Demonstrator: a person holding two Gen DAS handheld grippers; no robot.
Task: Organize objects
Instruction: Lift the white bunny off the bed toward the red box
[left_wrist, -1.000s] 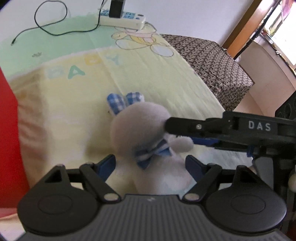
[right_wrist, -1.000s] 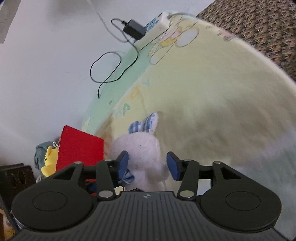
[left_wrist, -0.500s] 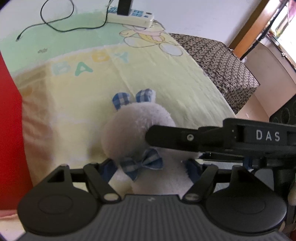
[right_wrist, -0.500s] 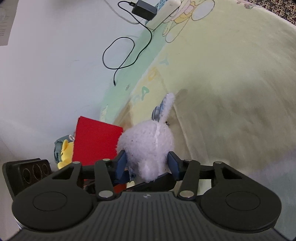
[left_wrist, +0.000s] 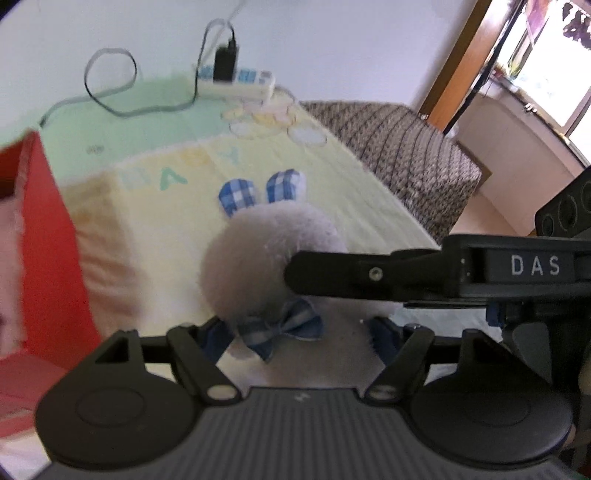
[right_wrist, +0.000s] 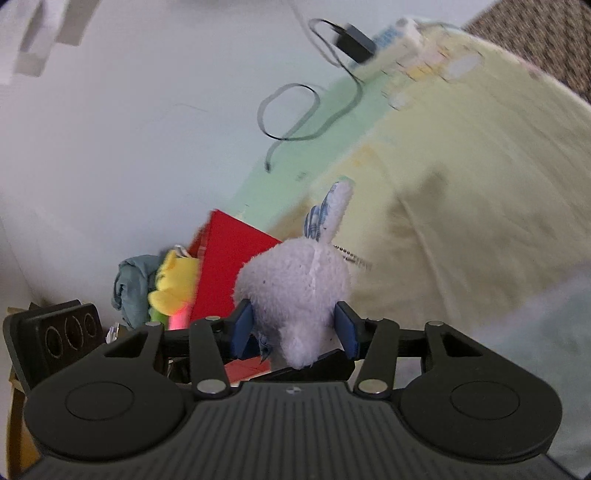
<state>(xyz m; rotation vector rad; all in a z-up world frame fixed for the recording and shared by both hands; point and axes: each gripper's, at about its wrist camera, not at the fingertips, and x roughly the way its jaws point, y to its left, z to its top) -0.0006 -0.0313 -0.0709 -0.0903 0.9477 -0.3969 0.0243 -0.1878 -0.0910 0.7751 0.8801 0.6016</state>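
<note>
A white plush bunny (left_wrist: 266, 254) with blue checked ears and a blue bow tie is held up off the yellow baby blanket (left_wrist: 177, 206). My right gripper (right_wrist: 293, 330) is shut on the plush bunny (right_wrist: 295, 288), its blue pads pressing both sides of the head. My left gripper (left_wrist: 299, 338) has its fingers around the bunny's body below the bow tie, close on both sides. The right gripper's black finger (left_wrist: 369, 273) crosses in front of the bunny in the left wrist view. A red box (right_wrist: 232, 254) stands at the left, also in the left wrist view (left_wrist: 48, 236).
A yellow plush (right_wrist: 173, 284) and a grey-blue cloth (right_wrist: 133, 288) lie by the red box. A white power strip (left_wrist: 236, 79) with a black charger and cable sits at the blanket's far end. A brown patterned seat (left_wrist: 402, 147) is at the right.
The bunny has been lifted higher off the blanket by both grippers and carried left toward the red box. More of the box and the yellow plush now show.
</note>
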